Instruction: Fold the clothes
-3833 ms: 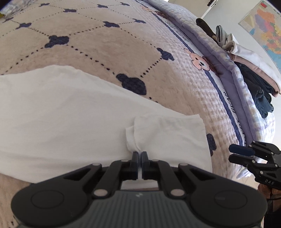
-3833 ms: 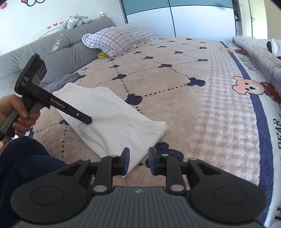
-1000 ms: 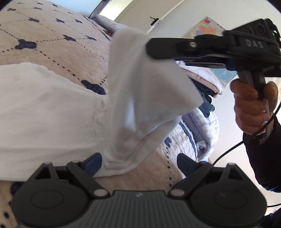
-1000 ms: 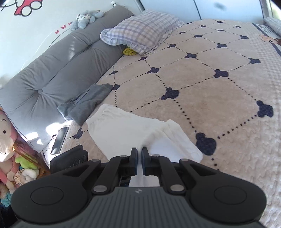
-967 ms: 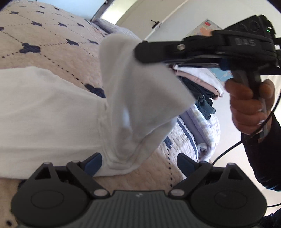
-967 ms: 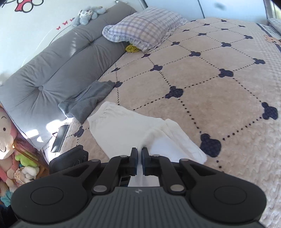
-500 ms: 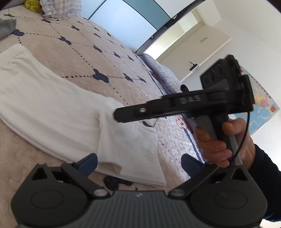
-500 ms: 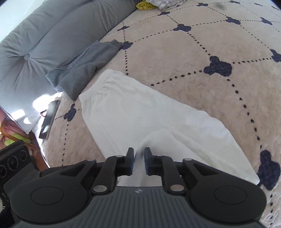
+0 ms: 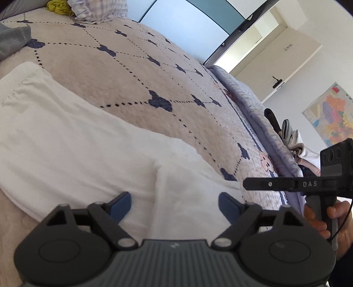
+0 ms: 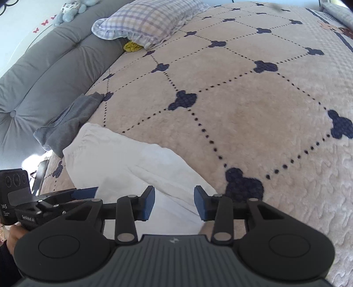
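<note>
White garment (image 9: 83, 143) lies flat on the bed (image 9: 136, 72), near edge, one end folded over onto itself. Fold is laid but loose, with a soft ridge across the middle.

Next step, my read: grab the far end or the doubled end cleanly, pinch both layers at the hem rather than the top layer alone, carry it low so the lower layer doesn't drag, and line up the edges before letting go.

Left claw (image 9: 174, 204): jaws apart and closing, cloth under the gap, pads not pressing on it, so nothing held. Right claw (image 10: 174, 204): about half open and opening, garment below and between the fingers, no grip. Grey cloth (image 10: 68, 123) sits just beside the far end, pillow (image 10: 150, 19) well beyond.
</note>
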Tool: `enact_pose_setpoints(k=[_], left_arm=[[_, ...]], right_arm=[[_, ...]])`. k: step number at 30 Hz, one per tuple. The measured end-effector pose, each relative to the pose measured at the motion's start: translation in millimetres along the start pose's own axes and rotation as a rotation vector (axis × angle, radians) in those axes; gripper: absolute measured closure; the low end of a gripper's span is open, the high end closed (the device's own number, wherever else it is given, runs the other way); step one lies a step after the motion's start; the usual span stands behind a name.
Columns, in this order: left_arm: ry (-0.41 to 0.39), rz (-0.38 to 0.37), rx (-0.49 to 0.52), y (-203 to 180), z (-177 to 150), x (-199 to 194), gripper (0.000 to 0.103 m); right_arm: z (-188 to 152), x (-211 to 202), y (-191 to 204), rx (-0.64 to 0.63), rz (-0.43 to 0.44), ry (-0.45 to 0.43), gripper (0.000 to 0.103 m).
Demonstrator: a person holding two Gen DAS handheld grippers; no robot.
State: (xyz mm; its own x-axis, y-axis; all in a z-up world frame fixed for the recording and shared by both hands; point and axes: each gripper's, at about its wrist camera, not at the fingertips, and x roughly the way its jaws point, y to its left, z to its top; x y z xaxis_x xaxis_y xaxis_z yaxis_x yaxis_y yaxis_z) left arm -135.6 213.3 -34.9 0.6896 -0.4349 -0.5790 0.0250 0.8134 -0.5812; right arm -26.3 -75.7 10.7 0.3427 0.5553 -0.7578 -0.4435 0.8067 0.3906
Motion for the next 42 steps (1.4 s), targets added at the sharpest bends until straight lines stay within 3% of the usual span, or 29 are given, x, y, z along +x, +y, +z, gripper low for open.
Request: enact_pose_setpoints(k=[1, 2, 3, 5, 7, 15, 18, 20, 24, 27, 30, 33, 35, 37, 40, 42], left_arm=[[0.006, 0.007, 0.007, -0.7, 1.8, 2.4, 0.052], [0.016, 0.019, 0.021, -2.2, 3.2, 5.1, 0.063], [0.026, 0.055, 0.046, -4.7, 3.1, 6.4, 0.083], [0.033, 0.121, 0.113, -10.2, 2.7, 9.9, 0.090], [0.011, 0.139, 0.123, -12.2, 5.9, 5.4, 0.096], [-0.077, 0.175, 0.138, -8.6, 23.6, -10.7, 0.097], [-0.042, 0.125, 0.057, 0.2, 18.7, -9.4, 0.096], [-0.035, 0.107, 0.022, 2.2, 12.0, -12.9, 0.088], [-0.042, 0.096, 0.005, 4.6, 4.4, -22.4, 0.055], [-0.009, 0.051, 0.043, 0.7, -0.2, -19.2, 0.047], [0.027, 0.078, 0.094, -3.6, -4.6, -9.4, 0.051], [0.029, 0.117, 0.130, -6.5, -5.4, -7.4, 0.083], [0.026, 0.125, 0.140, -6.6, -5.6, -9.6, 0.091], [0.024, 0.138, 0.152, -6.6, -6.4, -11.5, 0.095], [0.015, 0.142, 0.165, -8.7, -7.1, -13.3, 0.096], [0.014, 0.151, 0.174, -10.4, -7.2, -12.2, 0.097]], right_arm=[[-2.3, 0.7, -3.1, 0.006, 0.000, 0.003, 0.061], [-4.5, 1.5, -6.1, 0.012, 0.001, 0.007, 0.061], [-6.2, 2.4, -8.9, 0.017, 0.002, 0.011, 0.061], [-7.6, 5.3, -11.0, 0.018, -0.002, 0.014, 0.061], [-8.2, 6.9, -10.5, 0.012, 0.000, 0.010, 0.061], [-4.1, 12.2, -0.4, -0.037, 0.012, -0.021, 0.061], [7.0, 19.7, 14.4, -0.138, 0.002, -0.026, 0.061], [19.0, 24.3, 26.9, -0.230, -0.009, -0.037, 0.061], [35.9, 41.5, 55.0, -0.452, 0.049, -0.006, 0.064], [35.9, 58.1, 71.3, -0.596, 0.070, 0.032, 0.082], [35.0, 71.5, 76.1, -0.625, 0.115, 0.072, 0.082], [28.8, 87.8, 79.1, -0.634, 0.127, 0.130, 0.081], [19.8, 87.7, 86.6, -0.683, 0.124, 0.120, 0.084], [14.8, 82.3, 90.4, -0.721, 0.125, 0.092, 0.100], [17.9, 76.1, 88.8, -0.731, 0.054, 0.016, 0.100], [25.1, 70.8, 81.9, -0.688, 0.057, -0.021, 0.100]])
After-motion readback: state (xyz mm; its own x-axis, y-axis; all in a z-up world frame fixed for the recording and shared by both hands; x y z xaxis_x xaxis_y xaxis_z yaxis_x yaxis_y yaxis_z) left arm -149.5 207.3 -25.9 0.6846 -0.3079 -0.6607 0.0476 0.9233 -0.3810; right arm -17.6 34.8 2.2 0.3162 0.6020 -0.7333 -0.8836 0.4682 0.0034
